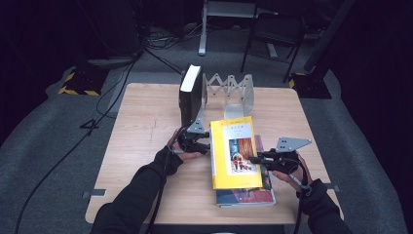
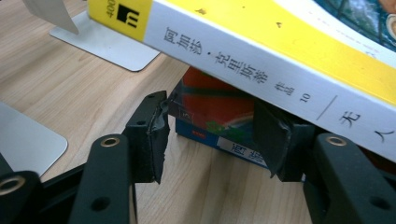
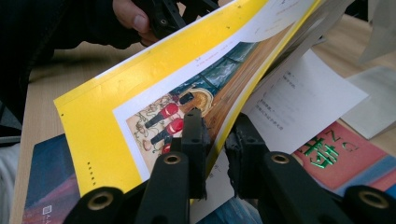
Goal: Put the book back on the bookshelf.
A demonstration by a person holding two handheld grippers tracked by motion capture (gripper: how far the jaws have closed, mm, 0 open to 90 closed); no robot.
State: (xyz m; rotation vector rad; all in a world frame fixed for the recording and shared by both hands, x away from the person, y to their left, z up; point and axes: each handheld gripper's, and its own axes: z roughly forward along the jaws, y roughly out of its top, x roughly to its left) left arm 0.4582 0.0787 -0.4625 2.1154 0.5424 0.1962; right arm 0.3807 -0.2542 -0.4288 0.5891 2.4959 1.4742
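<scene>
- Yellow paperback (image 1: pixel 234 153) lies tilted on top of a red-and-blue book (image 1: pixel 246 195) near the front right of the wooden table (image 1: pixel 146 126), spine toward the person's left.
- Left gripper (image 1: pixel 197 144) sits at the yellow paperback's spine edge; in the left gripper view its jaws stand partly open on either side of the lower book's end (image 2: pixel 210 119), the right pad tucked under the yellow paperback's spine (image 2: pixel 261 65). Whether the pads press on either book I cannot tell.
- A black hardback (image 1: pixel 190 92) stands upright at the table's back, leaning on a metal accordion bookend (image 1: pixel 229 87) that stretches to its right.
- Right gripper (image 1: pixel 260 158) comes in at the yellow paperback's open right edge. In the right gripper view its jaws are nearly together, pinching the front cover (image 3: pixel 154 107) between them, so the cover lifts away from the white pages (image 3: pixel 299 102) beneath.
- The person's dark sleeves (image 1: pixel 136 195) enter from the bottom of the high view.
</scene>
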